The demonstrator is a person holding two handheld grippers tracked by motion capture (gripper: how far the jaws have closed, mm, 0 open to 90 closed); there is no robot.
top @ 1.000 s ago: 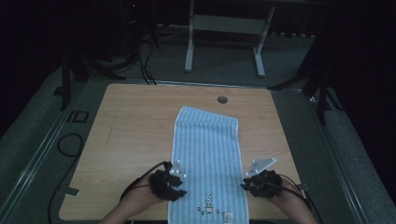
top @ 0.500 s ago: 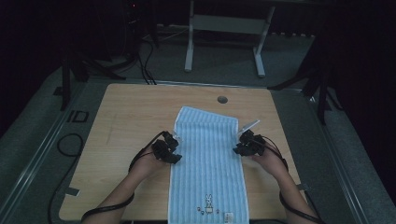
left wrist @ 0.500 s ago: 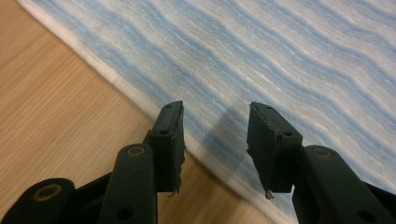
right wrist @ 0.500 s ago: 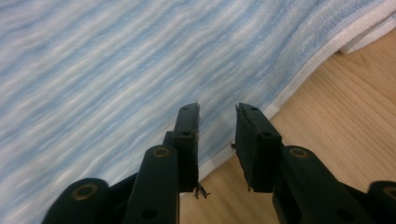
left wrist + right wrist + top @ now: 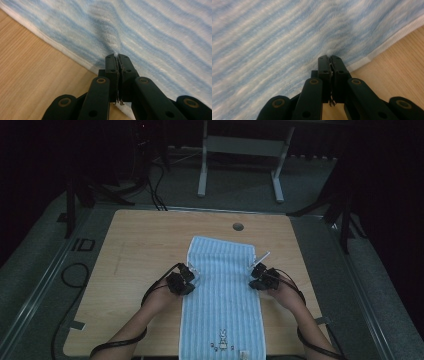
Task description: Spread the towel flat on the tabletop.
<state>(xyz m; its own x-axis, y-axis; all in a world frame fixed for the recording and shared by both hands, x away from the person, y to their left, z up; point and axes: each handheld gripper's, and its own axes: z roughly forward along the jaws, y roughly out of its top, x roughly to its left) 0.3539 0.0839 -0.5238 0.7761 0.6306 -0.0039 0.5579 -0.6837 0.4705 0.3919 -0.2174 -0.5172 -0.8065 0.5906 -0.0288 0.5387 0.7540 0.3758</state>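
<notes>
Blue-and-white striped, the towel (image 5: 222, 295) lies flat and lengthwise on the wooden table (image 5: 140, 245), running from near the middle of the top to the person's edge, where a small printed figure (image 5: 222, 338) shows on it. The left gripper (image 5: 181, 282) sits at the towel's left edge about halfway along, and the right gripper (image 5: 262, 277) at the right edge opposite it, the two well apart across the cloth.

In the left gripper view the left gripper (image 5: 116, 56) has its jaws pressed together on a raised pinch of towel (image 5: 150, 32) just inside the pale hem, with bare table (image 5: 32, 82) beside it. In the right gripper view the right gripper (image 5: 329, 58) is likewise clamped on a small fold of towel (image 5: 274, 42) close to its hem, wood (image 5: 397, 72) just past it. A round hole (image 5: 238, 226) sits in the table beyond the towel's far end.
</notes>
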